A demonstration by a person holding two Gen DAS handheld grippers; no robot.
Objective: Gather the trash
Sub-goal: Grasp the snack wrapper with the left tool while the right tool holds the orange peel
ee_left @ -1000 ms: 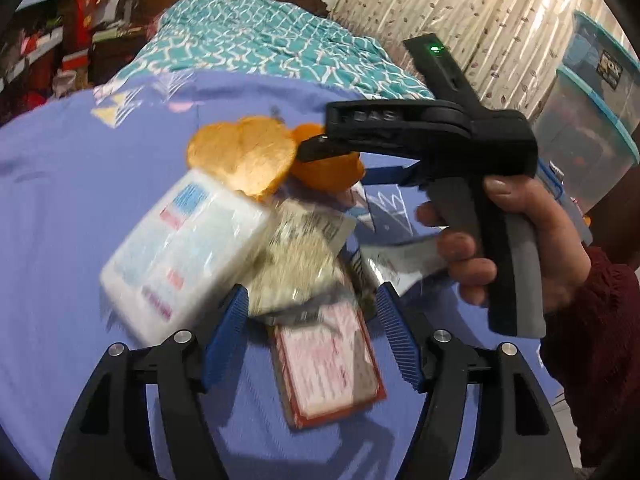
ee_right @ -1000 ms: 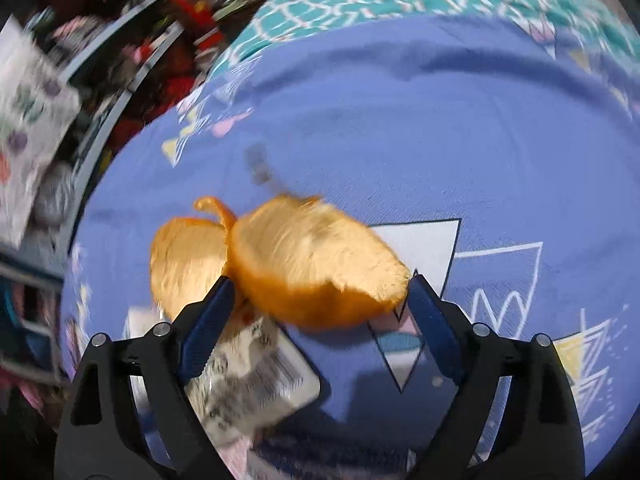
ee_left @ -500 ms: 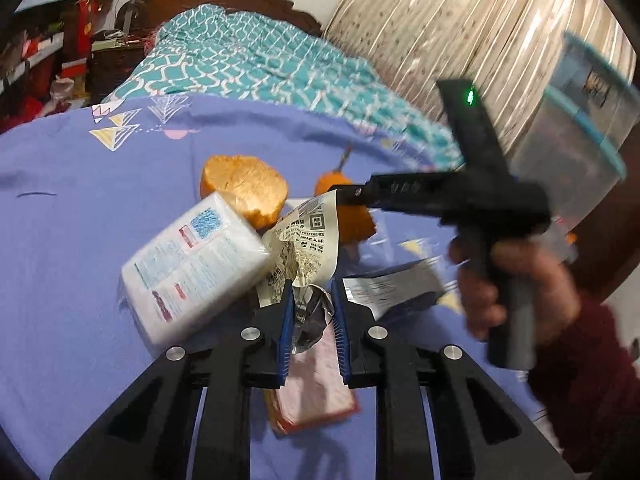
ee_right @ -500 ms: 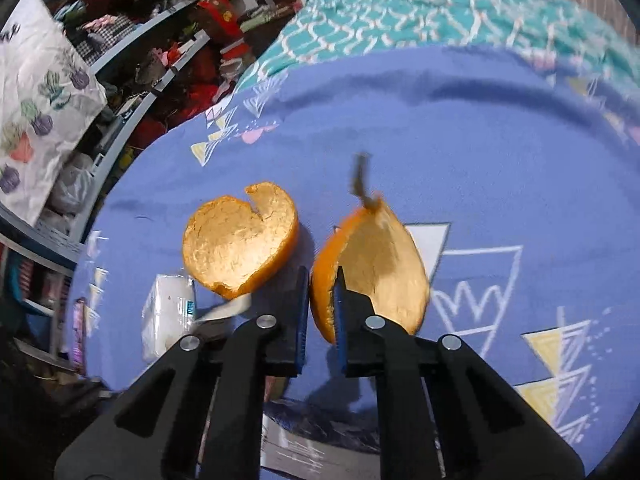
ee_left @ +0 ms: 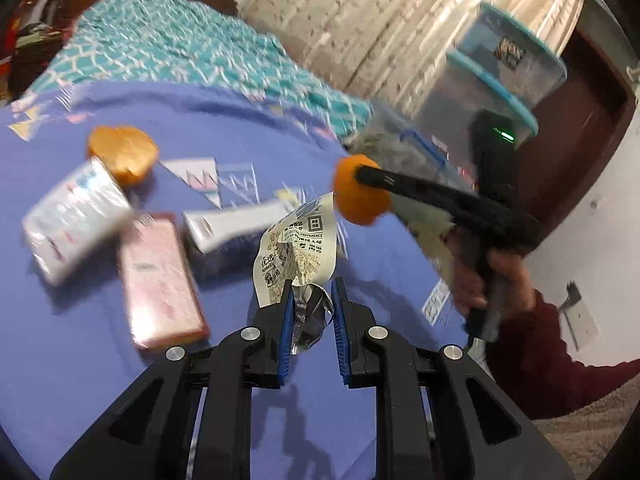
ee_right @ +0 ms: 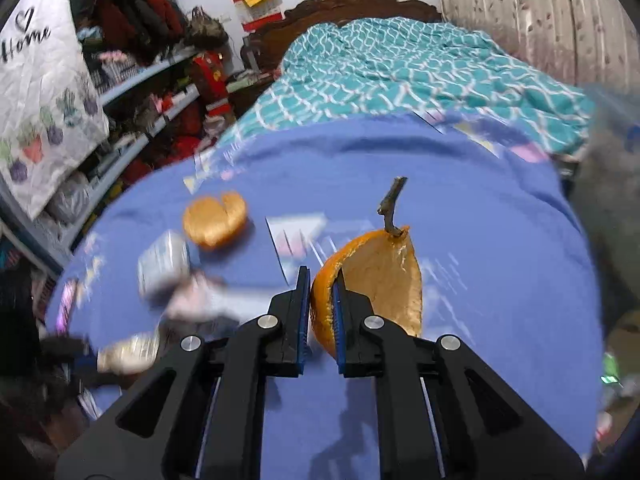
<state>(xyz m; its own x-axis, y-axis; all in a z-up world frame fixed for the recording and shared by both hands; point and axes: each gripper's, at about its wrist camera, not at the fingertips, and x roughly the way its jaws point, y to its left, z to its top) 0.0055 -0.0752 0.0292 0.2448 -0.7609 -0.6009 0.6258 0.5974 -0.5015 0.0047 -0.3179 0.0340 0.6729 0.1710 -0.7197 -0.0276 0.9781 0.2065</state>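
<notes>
**Both grippers loaded: wrapper on the left, peel on the right**

The left gripper (ee_left: 312, 292) is closed down on a crumpled wrapper (ee_left: 294, 248), which is pinched at its foil end and sticks up past the fingertips, printed side showing. Off to its left, a pink pack (ee_left: 160, 280), a white pack (ee_left: 72, 216) and a white tube (ee_left: 236, 224) are seen lying on the purple sheet (ee_left: 80, 360), all pretty blurred. A second peel (ee_left: 122, 154) is left further ahead on the left.

The right gripper (ee_right: 322, 280) is clamped nearly shut on the peel (ee_right: 376, 280); the rim is caught between the pads and the stem is pointed up. It's held clear above the sheet. In the left view, that peel is seen ahead and right of the wrapper, with stacked tubs (ee_left: 500, 80) behind it.
</notes>
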